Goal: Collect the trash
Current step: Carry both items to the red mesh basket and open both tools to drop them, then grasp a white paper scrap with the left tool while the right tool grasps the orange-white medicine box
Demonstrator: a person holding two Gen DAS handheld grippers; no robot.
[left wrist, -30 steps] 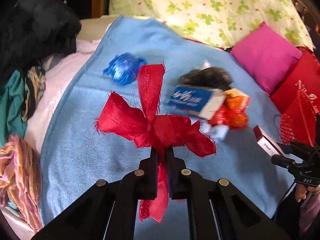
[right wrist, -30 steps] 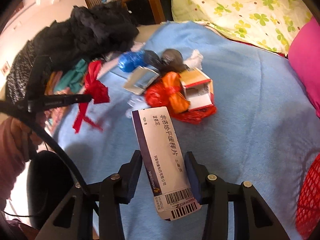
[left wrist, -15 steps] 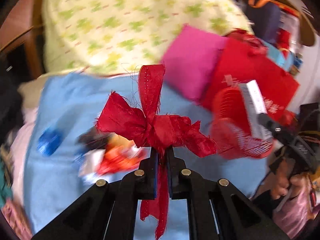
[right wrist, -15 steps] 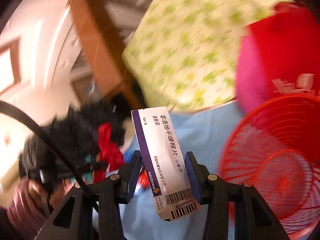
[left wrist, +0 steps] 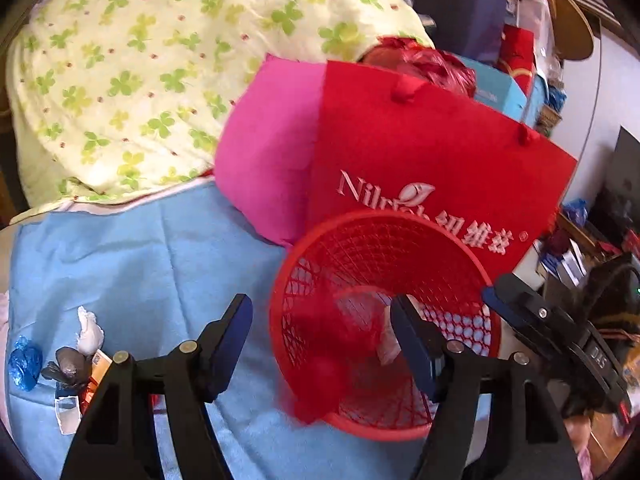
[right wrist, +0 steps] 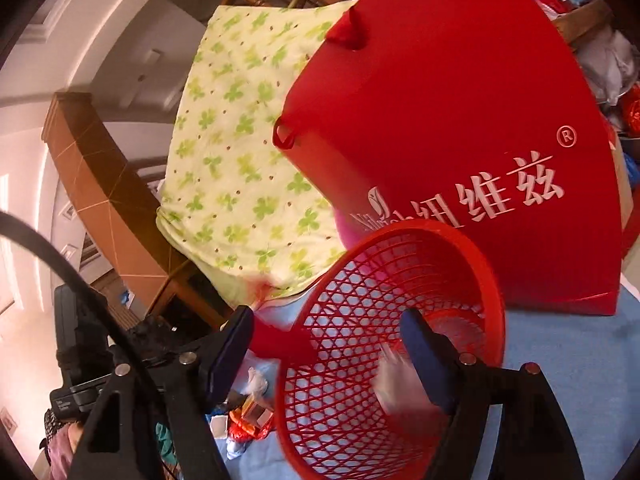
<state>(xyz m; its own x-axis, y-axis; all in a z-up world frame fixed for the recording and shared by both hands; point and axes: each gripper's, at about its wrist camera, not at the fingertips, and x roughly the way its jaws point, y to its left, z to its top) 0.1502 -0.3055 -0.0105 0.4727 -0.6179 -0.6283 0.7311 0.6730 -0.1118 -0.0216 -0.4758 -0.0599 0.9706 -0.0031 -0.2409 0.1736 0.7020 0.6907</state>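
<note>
L gripper (left wrist: 320,336) & R gripper (right wrist: 326,346), fingers apart, nothing held, over red mesh basket (left wrist: 280,320); remaining trash pile (left wrist: 76,372) lies far left, nearer L.

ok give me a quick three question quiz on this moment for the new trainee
1. True or false: the left tongs are shut.
2. What stands right behind the red basket? A) a red bag B) a black suitcase C) a wooden crate
3. Fill in: the trash pile lies on the ___ blanket.

Key: 1 false, they are open over the basket, as are the right tongs; 2 A; 3 blue.
</note>
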